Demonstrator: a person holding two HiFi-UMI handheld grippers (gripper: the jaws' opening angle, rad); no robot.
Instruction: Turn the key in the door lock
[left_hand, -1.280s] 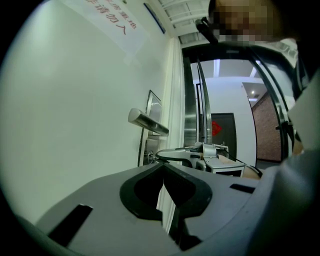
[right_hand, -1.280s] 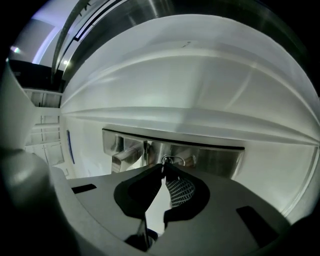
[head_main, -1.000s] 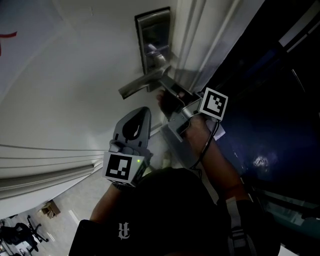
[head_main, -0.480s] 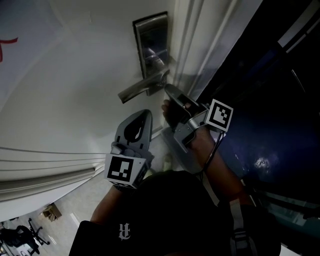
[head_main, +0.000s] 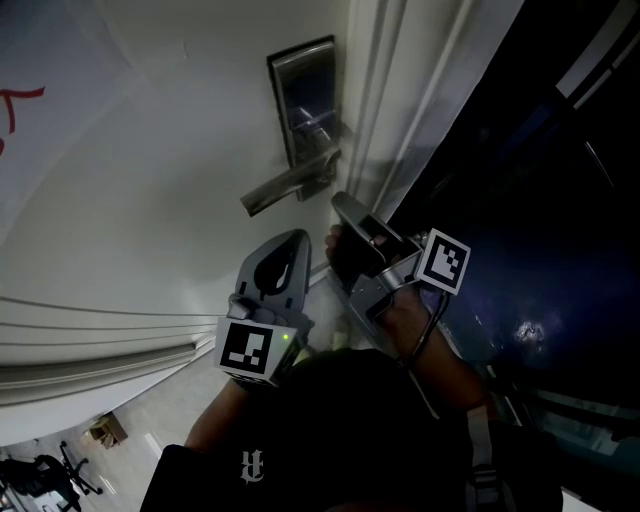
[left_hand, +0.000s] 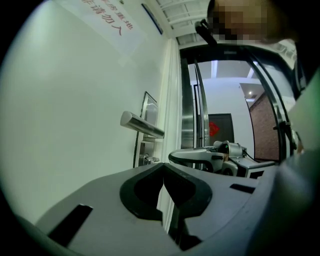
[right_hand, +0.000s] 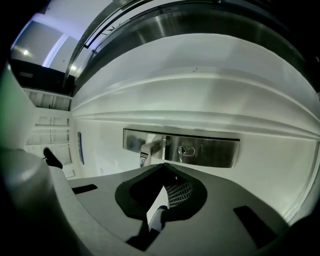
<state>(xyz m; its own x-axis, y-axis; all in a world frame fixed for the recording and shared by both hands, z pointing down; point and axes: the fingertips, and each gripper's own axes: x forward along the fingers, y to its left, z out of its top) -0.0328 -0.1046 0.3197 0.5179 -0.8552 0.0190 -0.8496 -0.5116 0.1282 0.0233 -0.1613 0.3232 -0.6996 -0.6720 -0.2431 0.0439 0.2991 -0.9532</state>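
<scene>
The steel lock plate sits on the white door near its edge, with the lever handle below it. A small key sticks out of the keyhole; it also shows in the right gripper view as the key on the lock plate. My right gripper hangs shut and empty a short way below the handle, apart from the key. My left gripper is also shut and empty, lower left of the handle, pointing at the door. In the left gripper view the handle lies ahead of the left gripper.
The door frame runs beside the lock, with a dark glass panel to the right. A white wall fills the left. A corridor with a red sign shows past the door edge.
My right gripper has drawn back from the key and handle, down and to the right. The left gripper has dropped slightly. The handle and key stay in place.
</scene>
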